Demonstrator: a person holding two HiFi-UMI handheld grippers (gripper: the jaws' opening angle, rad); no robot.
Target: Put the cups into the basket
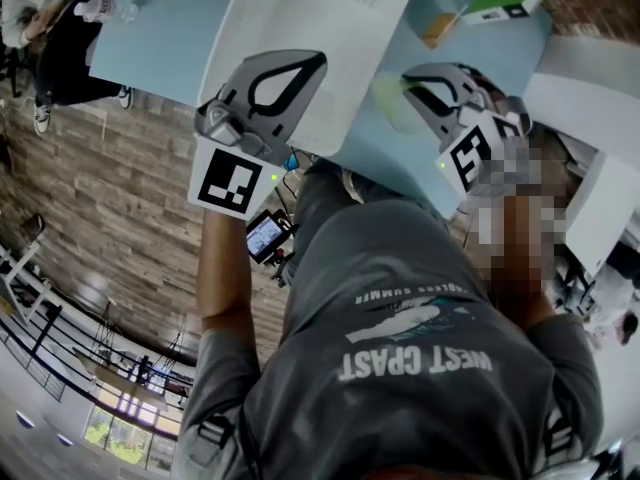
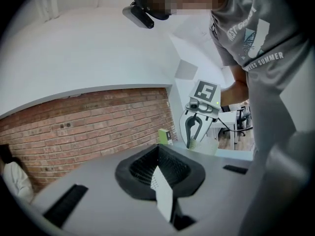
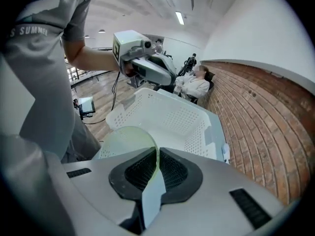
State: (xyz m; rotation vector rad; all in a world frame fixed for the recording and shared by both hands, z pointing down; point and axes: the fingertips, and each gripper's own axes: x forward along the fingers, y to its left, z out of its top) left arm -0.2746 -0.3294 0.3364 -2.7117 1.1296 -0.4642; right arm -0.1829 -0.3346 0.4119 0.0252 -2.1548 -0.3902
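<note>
the basket [image 1: 300,18] has its wall pinched in the left gripper's [image 1: 300,73] closed jaws. the right gripper [image 3: 152,173] is clamped on the rim of the cup [image 3: 128,139], just outside the basket. the cup's mouth seems to face the gripper, its long axis along the jaws. best clear the wall, then release low inside.

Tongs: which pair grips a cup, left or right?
The right tongs: they pinch the rim of the pale green cup, while the left tongs clamp the wall of the white basket.
</note>
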